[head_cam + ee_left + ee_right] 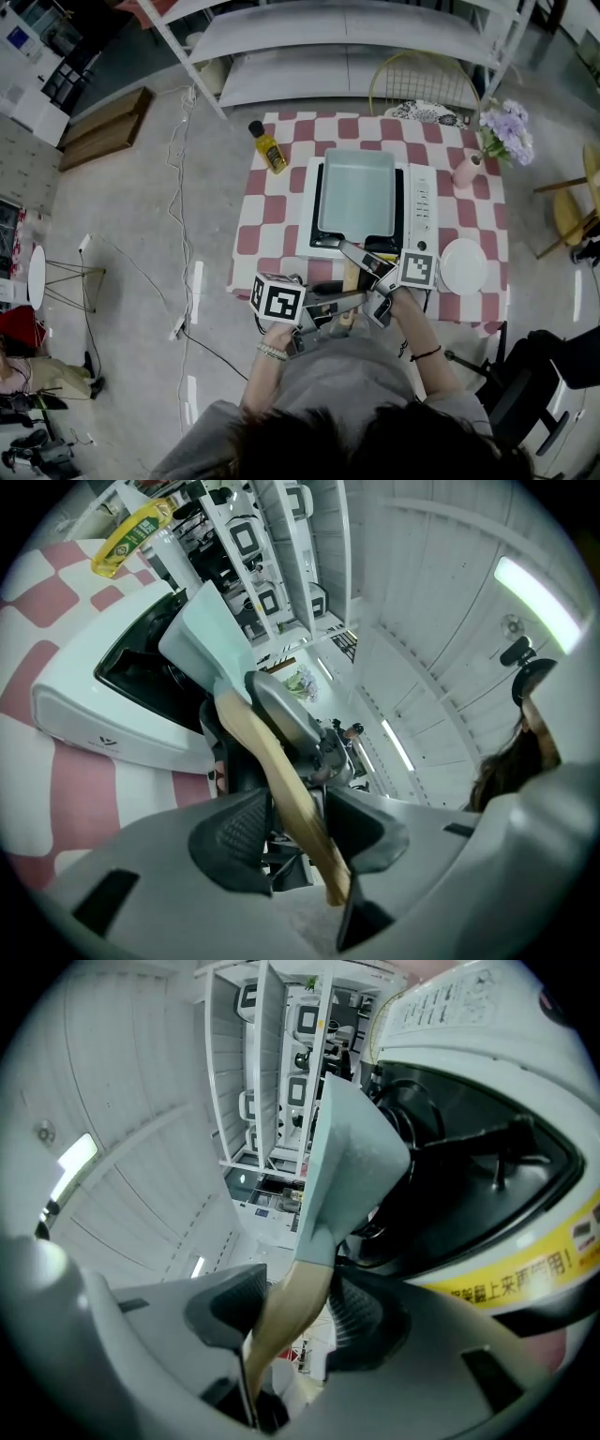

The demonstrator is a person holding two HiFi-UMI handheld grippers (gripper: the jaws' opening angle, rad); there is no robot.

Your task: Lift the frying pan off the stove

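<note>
Left gripper view has the left hand-held gripper (292, 829) clamped on the wooden handle (270, 759), both pads against it. In the right gripper view the right hand-held gripper (289, 1314) grips the same handle further up, near the pan. From the head view the pale rectangular pan (356, 192) lies over the black well of the white stove (423, 202); I cannot tell whether it is raised. The stove stands mid-table (273, 208) on a pink-and-white check cloth. A yellow bottle (269, 148) stands beyond its left corner, a white plate (463, 266) just right of it, and a pink vase (466, 172) of lilac flowers behind. A yellow strip (525, 1279) on the stove front carries Chinese print.
</note>
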